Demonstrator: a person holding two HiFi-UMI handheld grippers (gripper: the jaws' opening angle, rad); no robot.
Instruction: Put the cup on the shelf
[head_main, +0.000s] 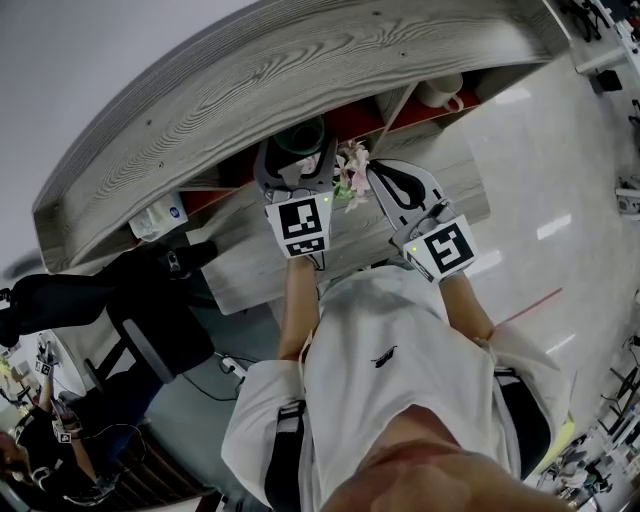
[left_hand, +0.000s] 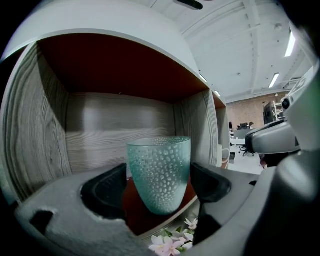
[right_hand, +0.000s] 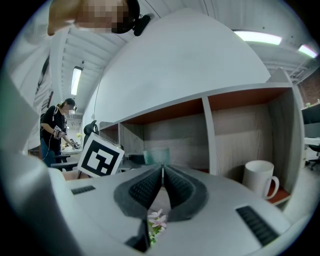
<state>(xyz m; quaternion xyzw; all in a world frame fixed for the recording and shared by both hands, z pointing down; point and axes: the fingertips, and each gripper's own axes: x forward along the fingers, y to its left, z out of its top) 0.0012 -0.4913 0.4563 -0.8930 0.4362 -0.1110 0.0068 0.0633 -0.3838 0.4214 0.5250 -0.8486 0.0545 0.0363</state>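
A teal dimpled glass cup (left_hand: 160, 172) stands upright between the black pads (left_hand: 107, 187) of my left gripper (left_hand: 159, 184), which is shut on it. The cup hangs at the front edge of a shelf compartment with a red floor (left_hand: 136, 216) and a wood-grain back wall (left_hand: 115, 125). In the head view the cup (head_main: 298, 135) and left gripper (head_main: 295, 172) are under the shelf's top board (head_main: 300, 70). My right gripper (right_hand: 163, 170) is shut with nothing in it, and sits to the right of the left one (head_main: 385, 188).
A white mug (right_hand: 260, 179) stands in the compartment to the right; it also shows in the head view (head_main: 440, 92). Pink artificial flowers (head_main: 350, 170) lie on the surface below the shelf, between the grippers. A person works at the far left (right_hand: 56, 125).
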